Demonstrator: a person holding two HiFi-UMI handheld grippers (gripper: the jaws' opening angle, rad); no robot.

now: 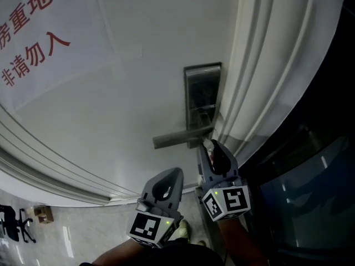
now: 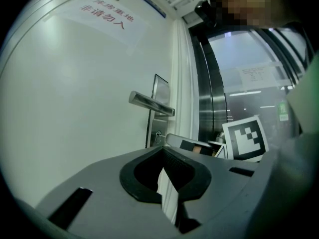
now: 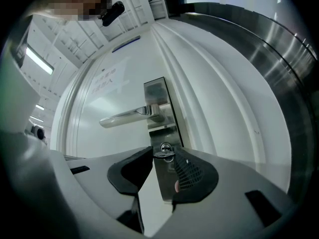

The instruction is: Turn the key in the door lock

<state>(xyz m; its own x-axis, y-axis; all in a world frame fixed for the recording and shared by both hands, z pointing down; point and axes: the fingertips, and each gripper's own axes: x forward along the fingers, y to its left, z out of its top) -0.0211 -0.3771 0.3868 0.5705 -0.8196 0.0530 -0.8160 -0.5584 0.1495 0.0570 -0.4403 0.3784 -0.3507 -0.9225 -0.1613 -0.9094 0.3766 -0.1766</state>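
Observation:
A steel lock plate (image 1: 202, 96) with a lever handle (image 1: 176, 139) sits on the white door (image 1: 122, 93). Below the handle, the key (image 3: 163, 150) stands in the cylinder of the plate (image 3: 158, 96). My right gripper (image 3: 163, 154) is at the lock, its jaws closed on the key head from both sides. From the head view the right gripper (image 1: 211, 145) hides the key. My left gripper (image 1: 176, 173) hangs lower and to the left, off the door, shut with nothing in it. In the left gripper view the left gripper (image 2: 163, 158) points toward the handle (image 2: 151, 103) and key (image 2: 158, 135).
A paper sign with red characters (image 1: 30, 32) is stuck on the door's upper left. White frame moulding (image 1: 266, 65) runs just right of the lock, with a dark glass and metal panel (image 1: 310, 193) beyond. An office chair (image 1: 14, 224) and a small box (image 1: 43, 213) stand on the floor at lower left.

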